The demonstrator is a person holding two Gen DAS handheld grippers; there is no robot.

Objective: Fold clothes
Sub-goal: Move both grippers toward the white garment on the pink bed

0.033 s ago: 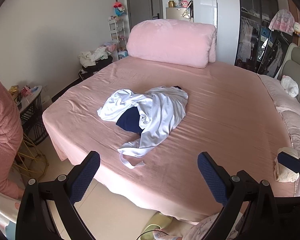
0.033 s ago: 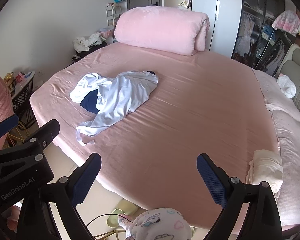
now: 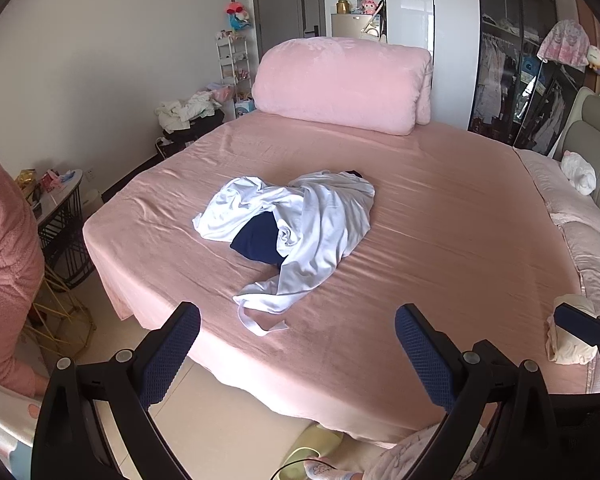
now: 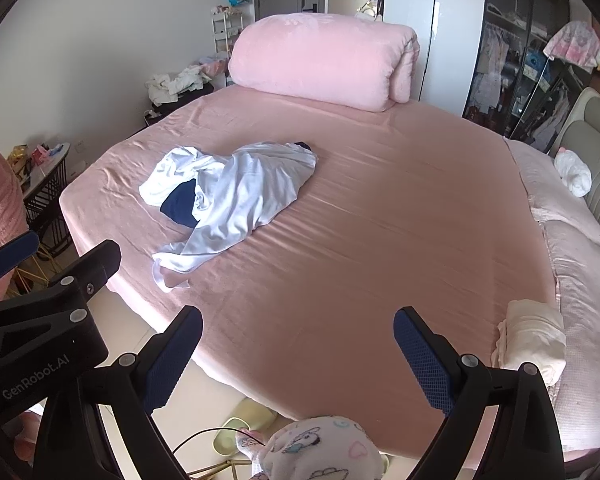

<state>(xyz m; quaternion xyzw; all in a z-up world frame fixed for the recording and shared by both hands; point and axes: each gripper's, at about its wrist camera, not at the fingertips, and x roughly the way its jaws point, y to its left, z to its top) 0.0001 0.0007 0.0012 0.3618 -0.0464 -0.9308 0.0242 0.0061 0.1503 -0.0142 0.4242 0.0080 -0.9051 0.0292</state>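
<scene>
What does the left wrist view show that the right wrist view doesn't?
Only the left wrist view: the whole pink sleeve of a second person, reaching down at the left edge. Only the right wrist view: the left gripper's body from the side, marked GenRobot.AI, and the full folded cream pile. Both: the crumpled white garment over a navy one on the pink bed, and open fingers holding nothing.

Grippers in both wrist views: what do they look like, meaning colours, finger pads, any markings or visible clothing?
Both are black plastic frames with silver screw heads. The left gripper and right gripper each carry two fingers faced with dark blue, dimpled pads. In the right wrist view the left gripper's body bears grey "GenRobot.AI" lettering. Patterned white fleece clothing shows below.
</scene>
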